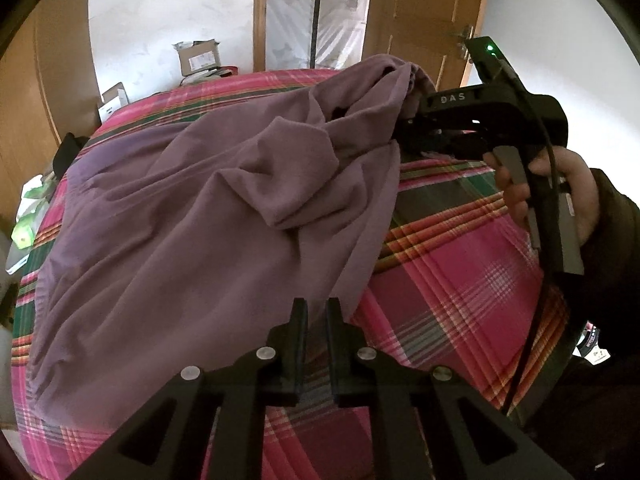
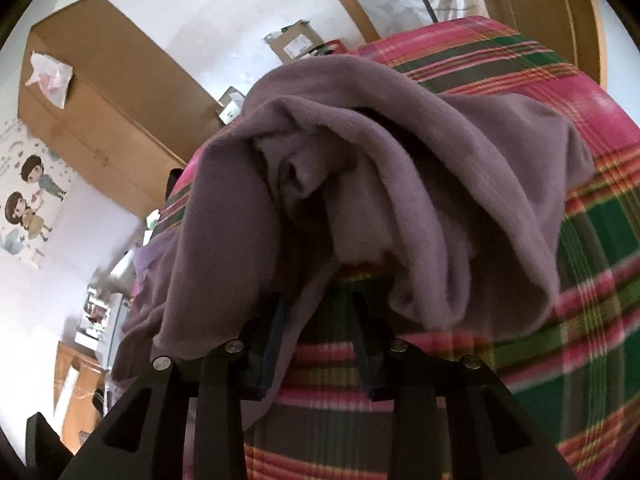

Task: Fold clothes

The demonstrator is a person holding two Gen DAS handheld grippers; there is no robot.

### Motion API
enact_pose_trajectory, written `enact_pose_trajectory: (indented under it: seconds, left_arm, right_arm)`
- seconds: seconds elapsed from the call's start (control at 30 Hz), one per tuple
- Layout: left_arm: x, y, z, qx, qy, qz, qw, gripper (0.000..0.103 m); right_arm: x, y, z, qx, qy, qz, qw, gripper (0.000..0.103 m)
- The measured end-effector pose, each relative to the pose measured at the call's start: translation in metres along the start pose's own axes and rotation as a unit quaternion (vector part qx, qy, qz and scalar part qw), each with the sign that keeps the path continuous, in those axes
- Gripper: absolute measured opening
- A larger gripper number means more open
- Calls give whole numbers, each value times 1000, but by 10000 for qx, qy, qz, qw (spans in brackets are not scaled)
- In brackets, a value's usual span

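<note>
1. the garment [image 1: 192,208], a mauve piece of soft cloth, lies crumpled over a plaid bedspread [image 1: 460,280]; most of it rests on the bed, while its far right end is raised off the surface.

2. right gripper [image 1: 424,130]: in the left wrist view its tip is buried in the raised end of the cloth, and the fabric hangs from there in taut folds. its own camera shows the fingers a fair way apart, with cloth draped over the left one and bedspread visible in the gap. so it carries the cloth, but whether by a pinch or by a hooked finger i cannot tell. a hand [image 1: 560,192] grips its handle.

3. left gripper [image 1: 318,312]: jaws drawn narrow, a slim gap left between them. its tips sit at the near hem of the cloth, where the edge meets the bedspread; nothing shows clearly between the fingers, so i judge it is not holding anything.

4. step in hand, as a judgement: one end is being lifted, either to spread the piece flat or to carry that end across for a fold. the bunched, uneven lie fits both.

5. either way the next move calls for a firm hold on a second edge or corner, so that the cloth hangs evenly rather than twisting.
</note>
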State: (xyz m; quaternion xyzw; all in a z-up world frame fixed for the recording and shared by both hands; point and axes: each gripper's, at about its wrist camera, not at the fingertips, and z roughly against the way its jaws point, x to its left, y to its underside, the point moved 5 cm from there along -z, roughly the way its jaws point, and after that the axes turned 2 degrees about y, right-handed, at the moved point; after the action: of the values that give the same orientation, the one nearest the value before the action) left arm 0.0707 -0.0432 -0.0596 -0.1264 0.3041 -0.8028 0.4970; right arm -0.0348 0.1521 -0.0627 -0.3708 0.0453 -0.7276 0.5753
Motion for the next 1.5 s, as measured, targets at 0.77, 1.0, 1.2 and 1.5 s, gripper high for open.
enact_pose_trajectory:
  seconds: [0.77, 1.0, 1.2, 1.5]
  left_arm:
    - [-10, 3, -10, 138, -140, -318, 9993, 9]
    - [-10, 4, -9, 111, -180, -351, 9992, 10]
    - [-9, 3, -8, 107, -208, -348, 9991, 10]
    - [-1, 3, 0, 21, -84, -310, 9995, 11]
  right_arm:
    - [8, -8, -7, -68, 63, 130, 9999, 5]
    - [-1, 2, 27, -297, 11, 36, 9996, 5]
    - [-2, 11, 48, -428, 13, -48, 9991, 5]
    - [-8, 31, 75, -520, -71, -167, 9985, 5]
